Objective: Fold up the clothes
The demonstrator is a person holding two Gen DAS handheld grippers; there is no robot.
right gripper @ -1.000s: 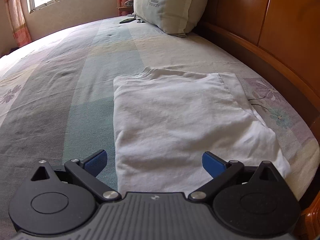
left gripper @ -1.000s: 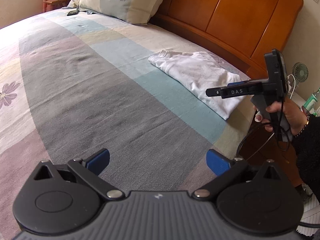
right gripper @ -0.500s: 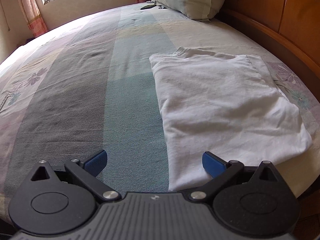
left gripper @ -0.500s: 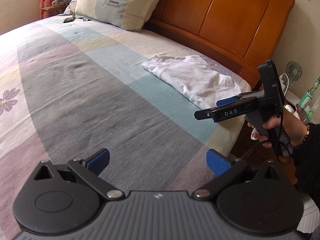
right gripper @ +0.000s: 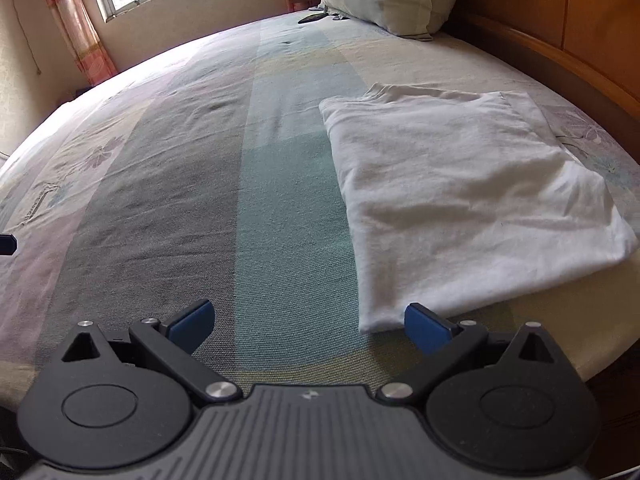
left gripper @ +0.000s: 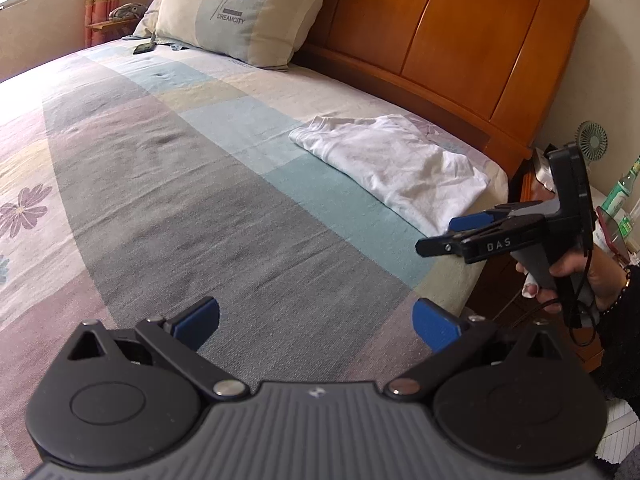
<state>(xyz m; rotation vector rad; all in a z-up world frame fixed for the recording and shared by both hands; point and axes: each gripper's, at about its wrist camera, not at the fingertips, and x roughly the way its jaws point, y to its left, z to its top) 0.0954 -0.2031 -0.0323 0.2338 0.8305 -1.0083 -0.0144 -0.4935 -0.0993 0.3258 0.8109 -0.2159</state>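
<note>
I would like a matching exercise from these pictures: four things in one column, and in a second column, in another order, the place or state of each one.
Things:
1. shirt
2. pillow
3. left tool
4. fan

Places or states:
a. open, holding nothing
b. beside the bed, past the headboard's end
c. leaning against the headboard
d. folded, flat on the bed near its edge

Pairs: 1-d, 2-c, 3-a, 4-b
</note>
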